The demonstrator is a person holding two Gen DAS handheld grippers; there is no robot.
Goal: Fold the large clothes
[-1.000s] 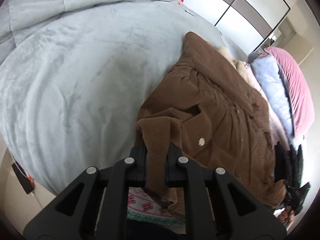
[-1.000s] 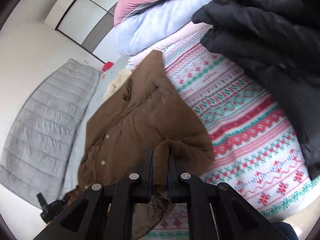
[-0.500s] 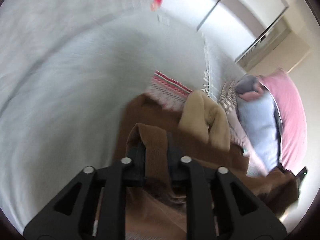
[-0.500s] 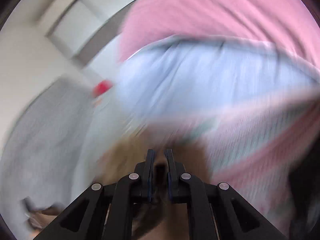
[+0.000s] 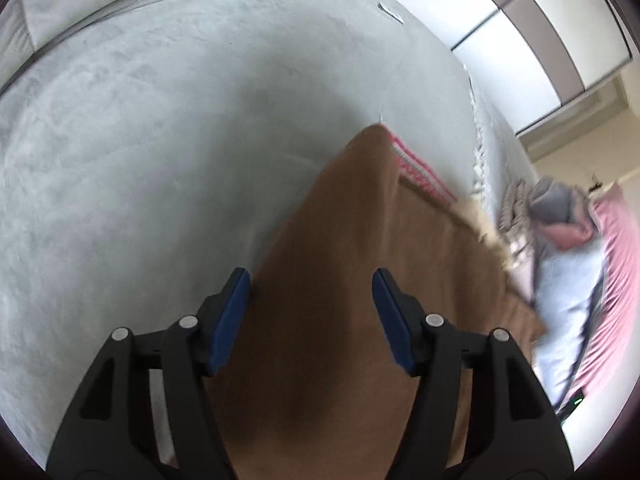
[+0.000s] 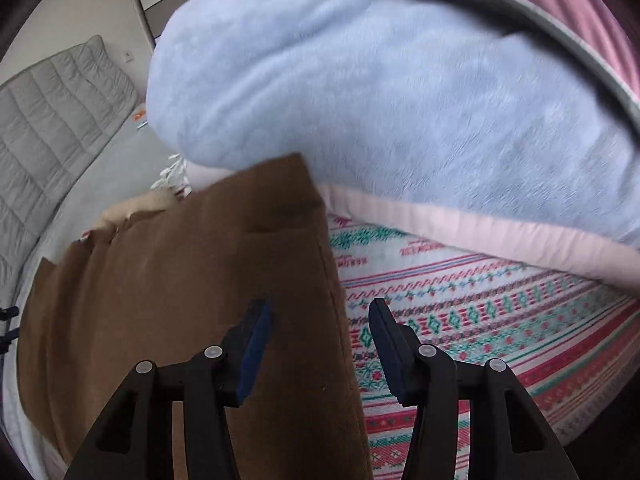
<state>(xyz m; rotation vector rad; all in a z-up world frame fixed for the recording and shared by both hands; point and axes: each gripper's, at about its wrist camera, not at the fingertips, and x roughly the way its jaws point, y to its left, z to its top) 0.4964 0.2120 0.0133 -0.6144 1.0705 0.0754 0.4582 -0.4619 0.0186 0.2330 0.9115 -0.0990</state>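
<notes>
Left gripper (image 5: 312,312) jaws opening, brown coat (image 5: 360,280) lower centre, released, right gripper (image 6: 320,340) opening above coat edge, patterned blanket (image 6: 480,320) at right

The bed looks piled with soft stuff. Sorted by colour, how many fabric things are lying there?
Brown: 1, the coat
Light blue: 1, the fleece
Pink: 1, the pink blanket
Red and green pattern: 1, the patterned blanket
Grey: 2, the bedspread and the quilt
Total: 6
</notes>
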